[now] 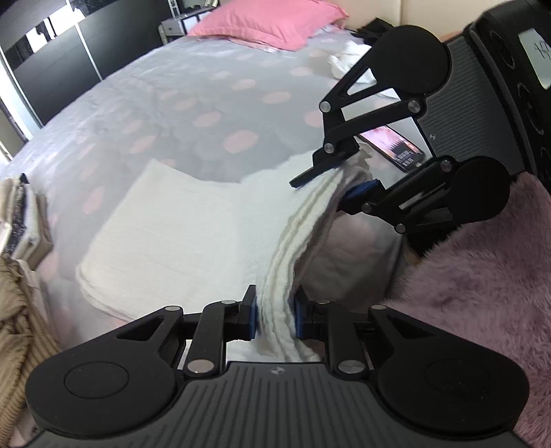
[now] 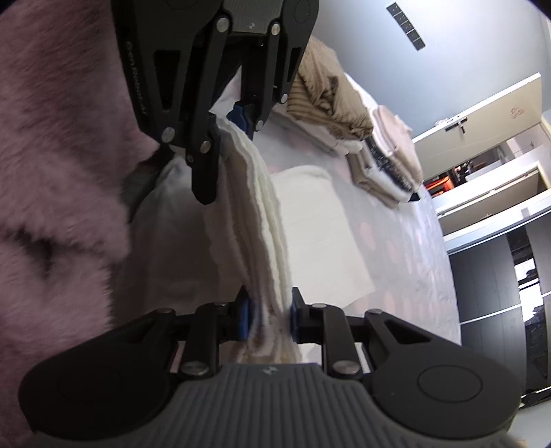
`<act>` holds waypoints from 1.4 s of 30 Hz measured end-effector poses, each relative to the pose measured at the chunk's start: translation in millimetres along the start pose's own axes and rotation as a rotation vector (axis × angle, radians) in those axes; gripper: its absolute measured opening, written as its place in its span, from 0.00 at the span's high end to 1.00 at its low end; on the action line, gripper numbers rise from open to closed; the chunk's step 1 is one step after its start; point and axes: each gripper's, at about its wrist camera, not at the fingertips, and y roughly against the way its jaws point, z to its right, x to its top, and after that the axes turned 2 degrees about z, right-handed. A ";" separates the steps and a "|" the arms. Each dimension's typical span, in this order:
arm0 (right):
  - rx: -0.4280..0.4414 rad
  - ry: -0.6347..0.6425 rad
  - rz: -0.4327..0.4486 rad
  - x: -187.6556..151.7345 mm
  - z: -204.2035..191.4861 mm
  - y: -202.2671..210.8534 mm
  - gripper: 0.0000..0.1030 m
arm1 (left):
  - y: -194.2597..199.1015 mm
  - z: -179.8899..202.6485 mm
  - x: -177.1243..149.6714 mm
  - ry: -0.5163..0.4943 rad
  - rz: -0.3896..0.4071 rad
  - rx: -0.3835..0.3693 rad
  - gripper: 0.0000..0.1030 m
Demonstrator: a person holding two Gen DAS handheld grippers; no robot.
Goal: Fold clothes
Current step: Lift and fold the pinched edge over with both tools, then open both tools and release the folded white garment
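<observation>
Left wrist view: towel [image 1: 165, 220] lies flat on bed [image 1: 179, 103], its near edge raised and stretched between two grippers. Left gripper [image 1: 274, 318] clamps that edge at the bottom of the view; right gripper [image 1: 339, 179] clamps the same edge farther along, up and to the right. Phone [image 1: 392, 146] lies on the bed just behind the right gripper. Pillow [image 1: 272, 20] sits at the far end of the bed. Stack of folded clothes [image 1: 20, 220] rests at the bed's left edge. Fuzzy fabric [image 1: 482, 275] fills the right side, beside the towel.
</observation>
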 end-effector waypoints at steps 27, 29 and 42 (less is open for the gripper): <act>0.256 -0.310 -0.143 13.6 189.7 -301.2 0.72 | -163.3 -236.2 34.1 0.251 -0.198 0.030 0.76; 0.247 -0.335 -0.159 7.8 190.5 -317.2 0.61 | -171.9 -239.9 29.5 0.268 -0.206 0.045 0.71; 0.108 -0.729 -0.109 -35.7 247.2 -285.1 0.44 | -132.7 -256.7 23.7 0.432 -0.103 0.178 0.53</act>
